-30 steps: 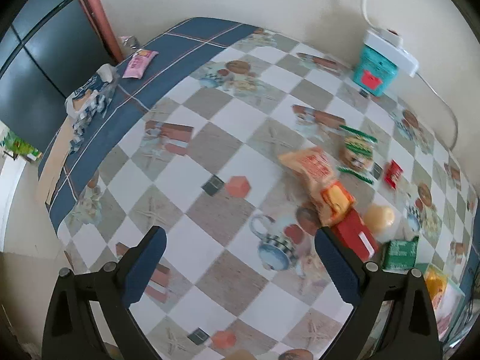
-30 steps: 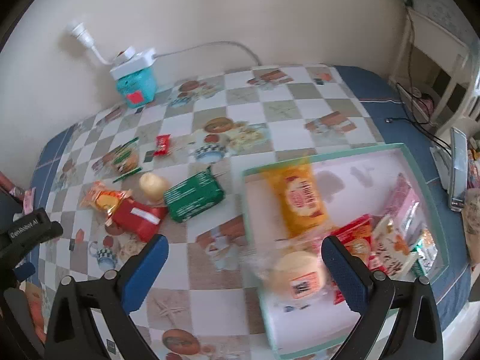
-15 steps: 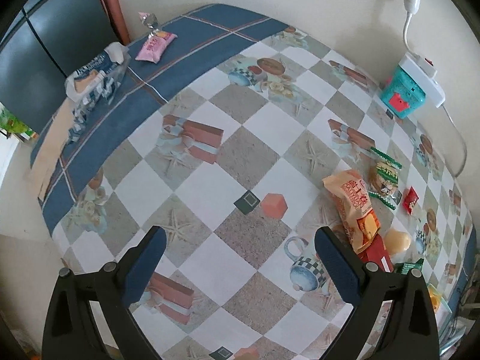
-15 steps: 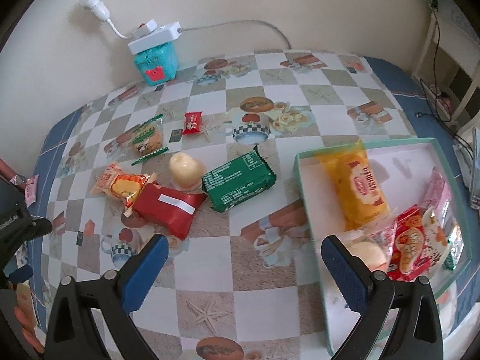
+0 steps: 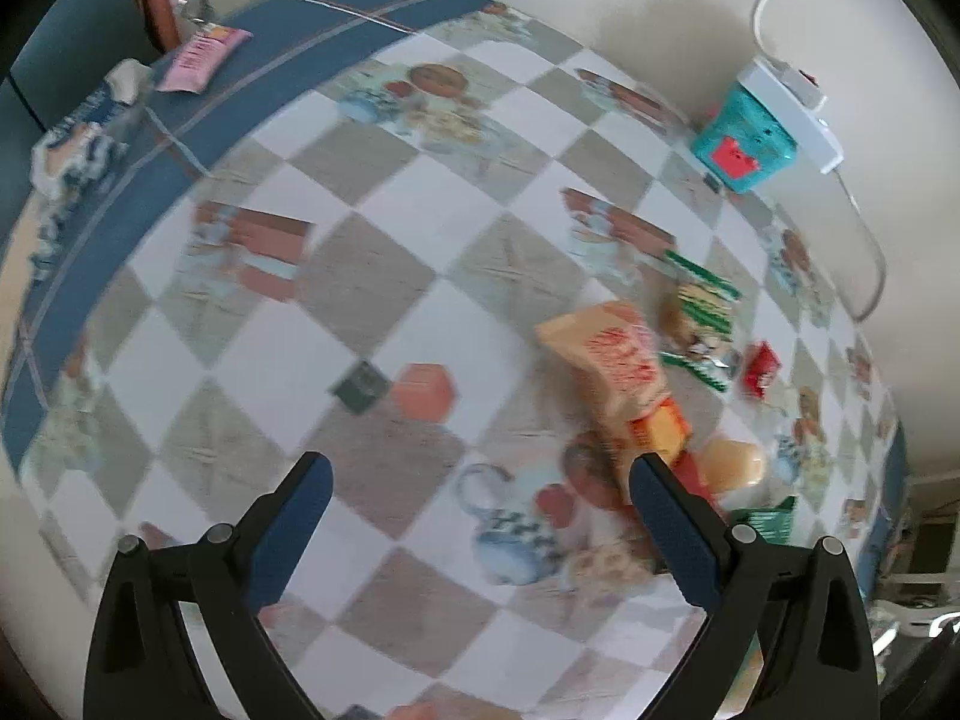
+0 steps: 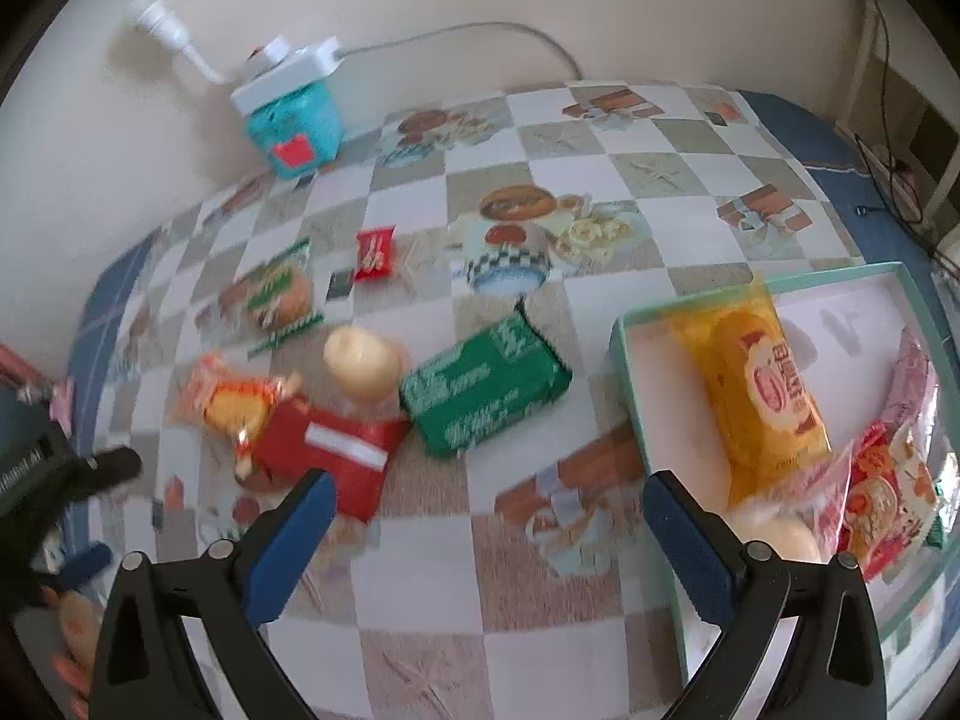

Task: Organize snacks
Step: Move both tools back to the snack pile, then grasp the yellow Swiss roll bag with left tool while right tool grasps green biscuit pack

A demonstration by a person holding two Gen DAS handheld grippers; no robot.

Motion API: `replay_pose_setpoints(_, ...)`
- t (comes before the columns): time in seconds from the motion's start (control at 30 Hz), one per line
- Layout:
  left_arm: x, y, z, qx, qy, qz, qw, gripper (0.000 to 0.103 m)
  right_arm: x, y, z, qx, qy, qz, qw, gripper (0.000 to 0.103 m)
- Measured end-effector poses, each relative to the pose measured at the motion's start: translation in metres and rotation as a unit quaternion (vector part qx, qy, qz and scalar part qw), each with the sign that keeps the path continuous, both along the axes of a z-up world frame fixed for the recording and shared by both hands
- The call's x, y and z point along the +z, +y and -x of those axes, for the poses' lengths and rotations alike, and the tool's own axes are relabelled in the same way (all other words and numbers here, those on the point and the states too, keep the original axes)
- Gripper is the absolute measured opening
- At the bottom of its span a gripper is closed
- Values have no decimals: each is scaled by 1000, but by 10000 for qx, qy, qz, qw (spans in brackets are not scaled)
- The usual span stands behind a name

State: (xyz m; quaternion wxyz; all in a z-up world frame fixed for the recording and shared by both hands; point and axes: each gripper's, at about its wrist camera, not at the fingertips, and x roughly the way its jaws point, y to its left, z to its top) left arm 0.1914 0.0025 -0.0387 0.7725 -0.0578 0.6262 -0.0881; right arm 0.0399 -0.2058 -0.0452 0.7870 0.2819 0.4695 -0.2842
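Swinging away from tray [image 6: 624,354] toward green packet [image 6: 485,399] and red packet [image 6: 327,456], right gripper [image 6: 487,531] spread and empty, next pick likely; left gripper [image 5: 477,516] likewise wide apart.

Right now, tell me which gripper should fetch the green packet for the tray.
Right. The right gripper hangs open with the green packet just ahead and the tray beside it. The left gripper, also open, sees only the packet's corner behind its finger.
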Motion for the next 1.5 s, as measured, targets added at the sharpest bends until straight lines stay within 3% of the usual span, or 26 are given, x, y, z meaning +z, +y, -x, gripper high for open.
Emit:
replay_pose_setpoints(0.5,-29,-56,-21,-221,-30,261,9994,99,-14,-10,-32,314,-141,474,9983,102)
replay_pose_setpoints(0.9,-45,-55,-33,-52,-63,253,9996,99,-31,-7,-48,613,4,637,9961,92)
replay_pose_setpoints(1.07,-49,-68,-31,-210,-147,30,9997,99,-34,-9,-51,667,27,703,9953,91)
replay_pose_setpoints(1.33,-52,-53,-34,107,-148,-270,9995,99,-29,-21,-41,673,-300,298,9968,86)
replay_pose_setpoints(1.5,-54,-42,-39,238,-23,-185,9995,99,-26,-31,-34,579,-574,14,9967,86)
